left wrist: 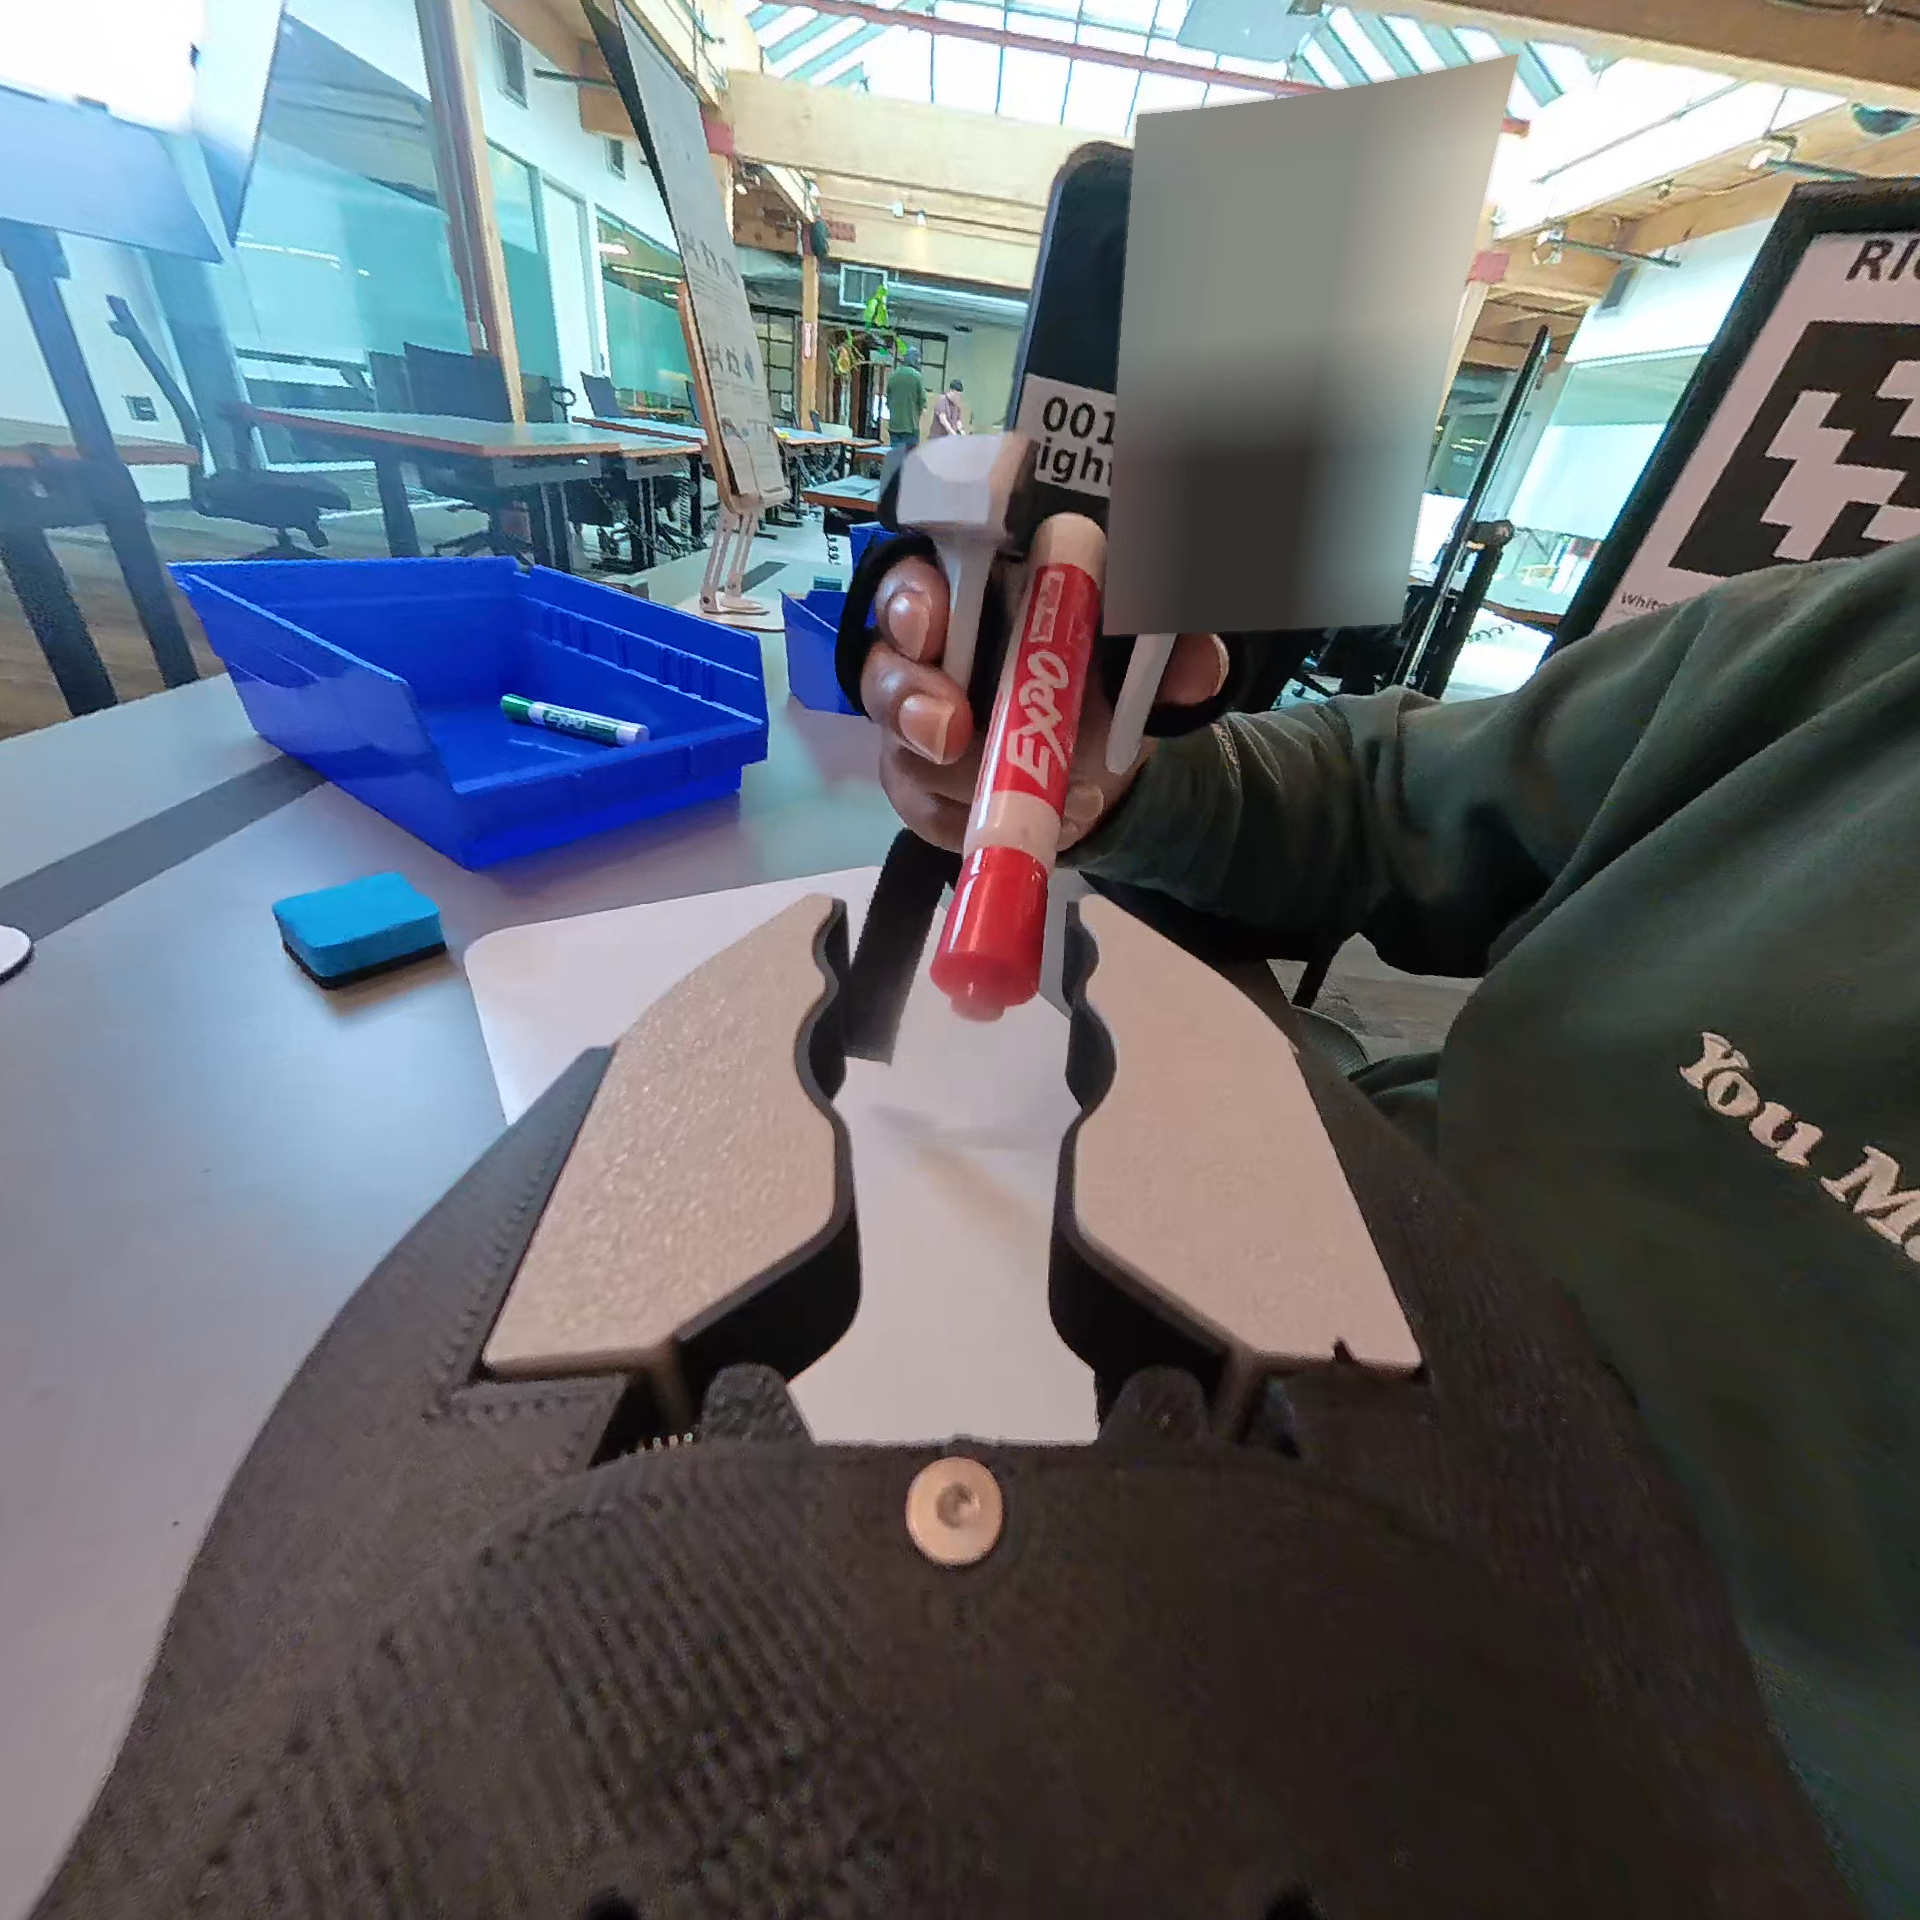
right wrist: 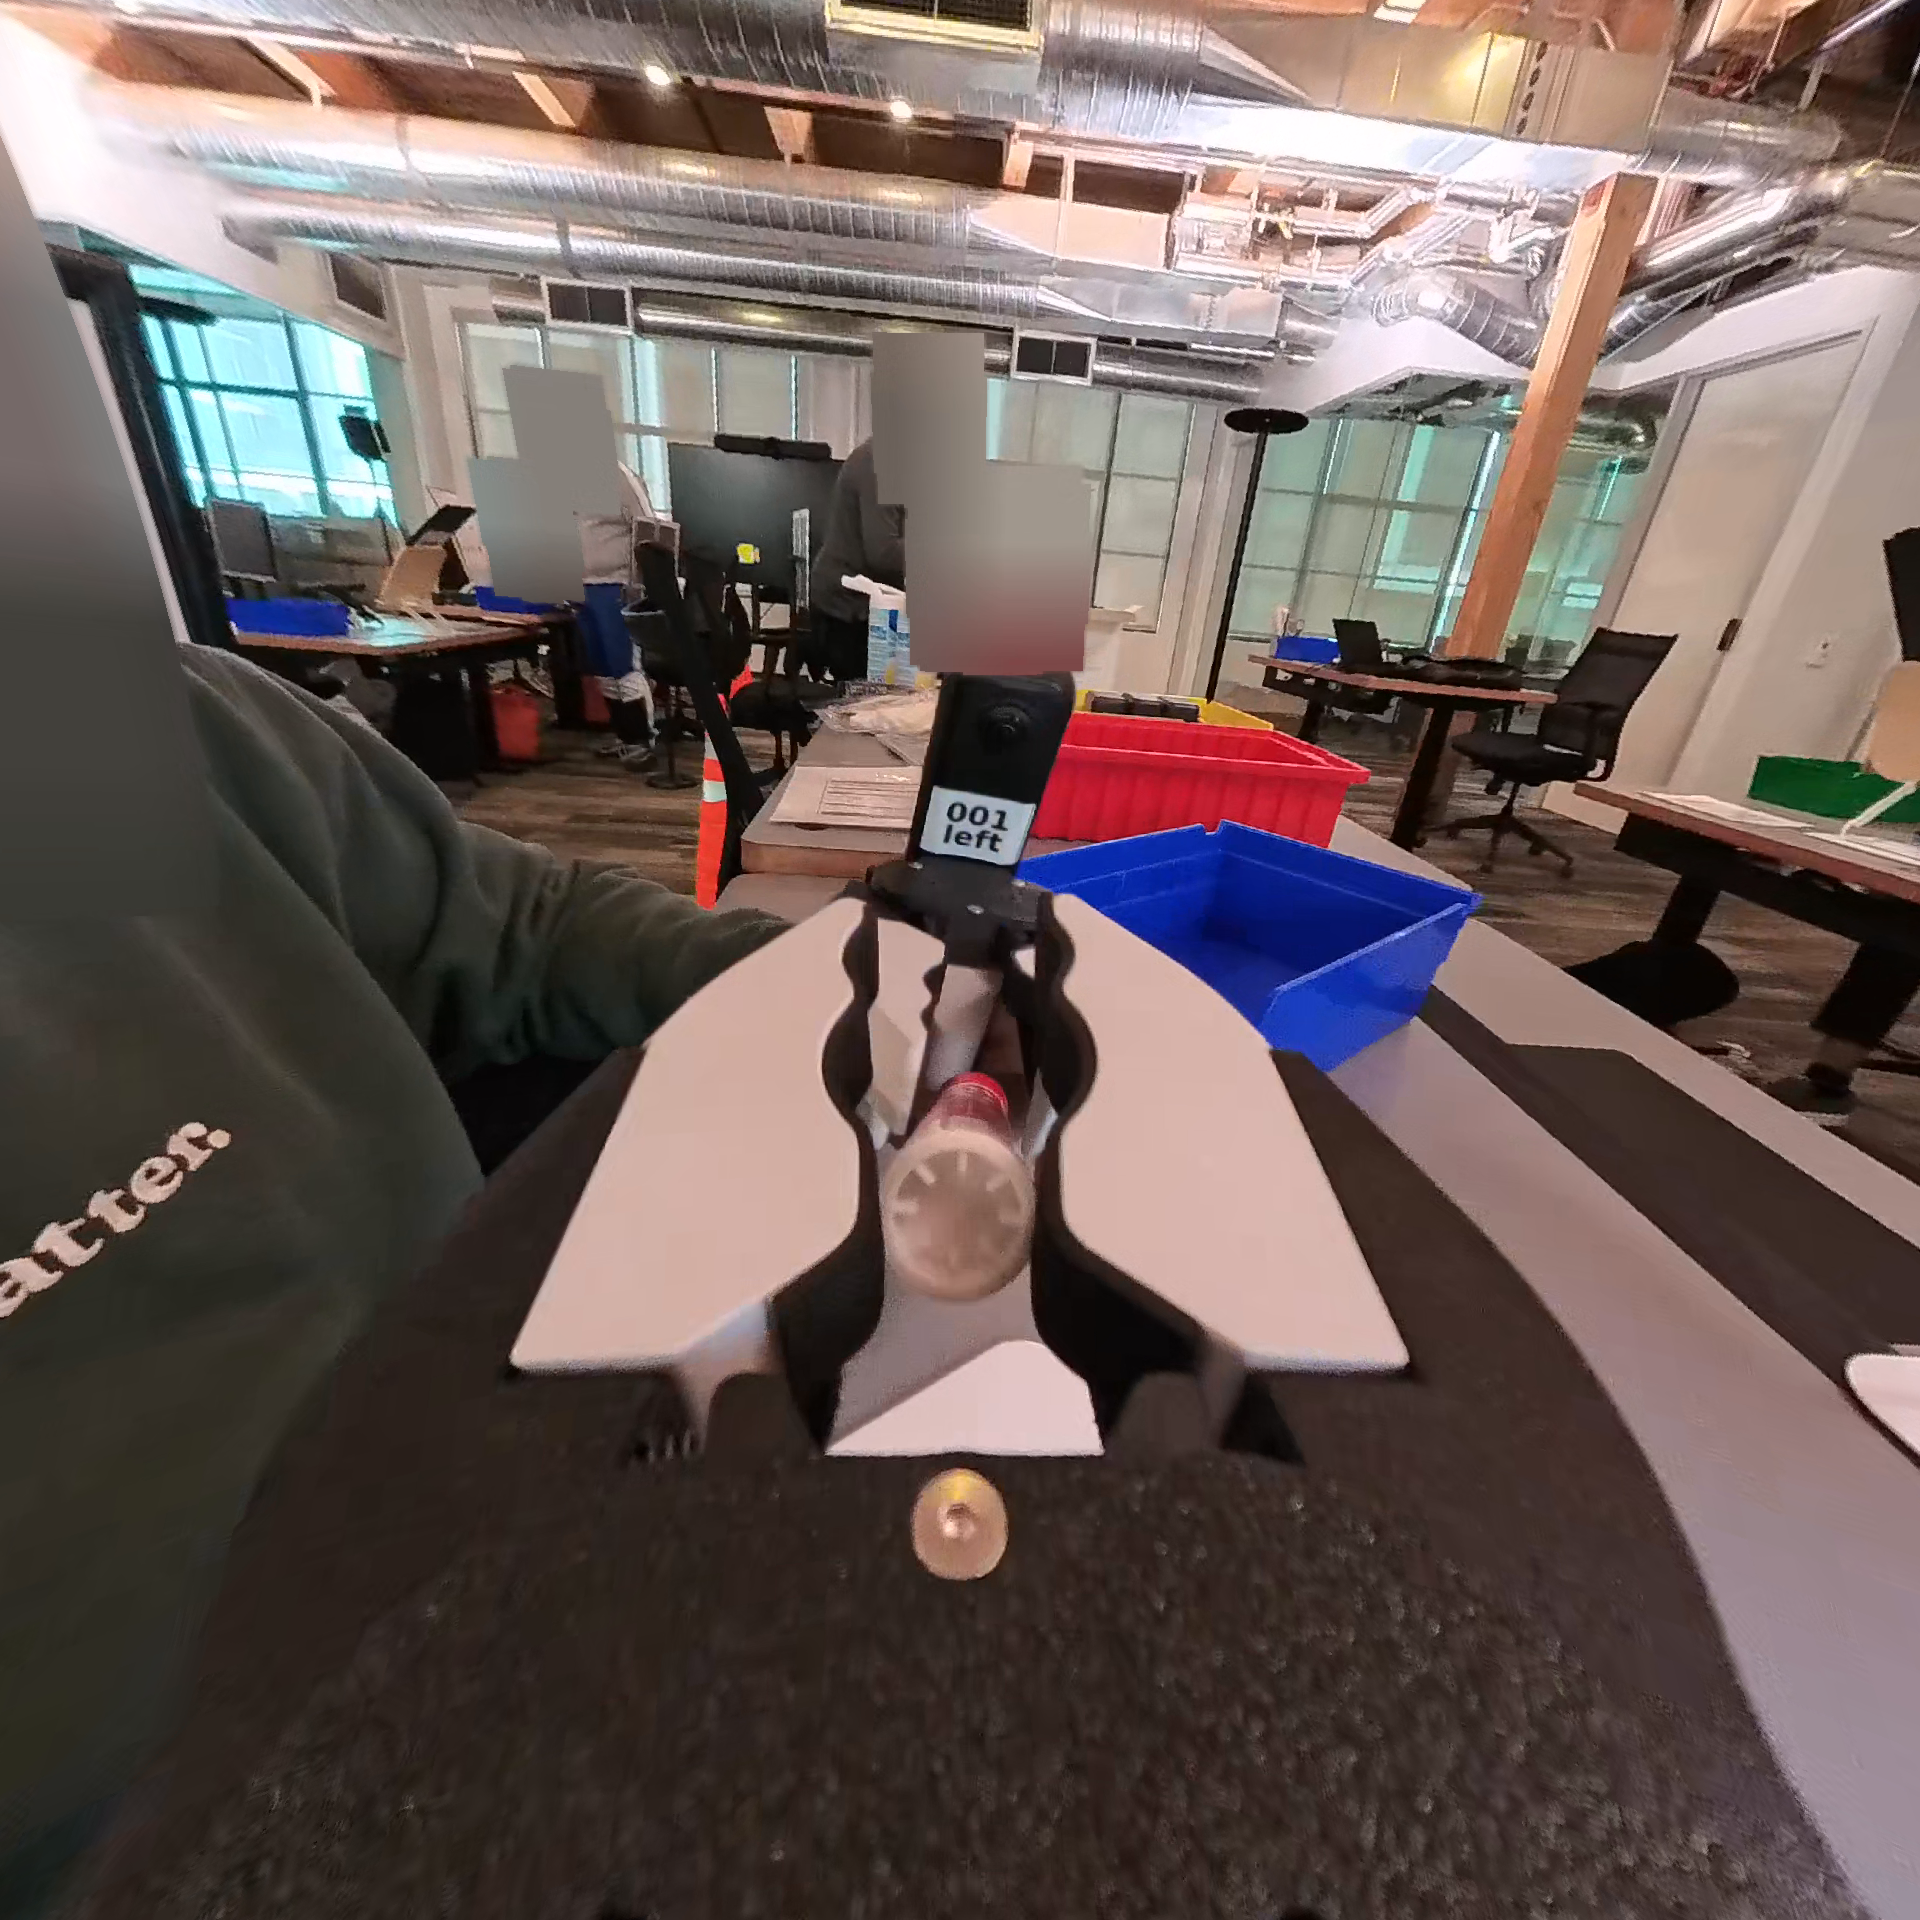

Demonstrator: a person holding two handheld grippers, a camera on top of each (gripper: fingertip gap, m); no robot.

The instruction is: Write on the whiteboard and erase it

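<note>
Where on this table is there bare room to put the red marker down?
Bare table lies left of the whiteboard, in front of the blue eraser. The blue bin has floor free beside the green marker. The whiteboard is crowded by both tools.

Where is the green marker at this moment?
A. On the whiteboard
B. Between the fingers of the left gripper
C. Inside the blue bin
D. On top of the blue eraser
C: the green marker lies on the floor of the blue bin, apart from the eraser and the whiteboard.
</note>
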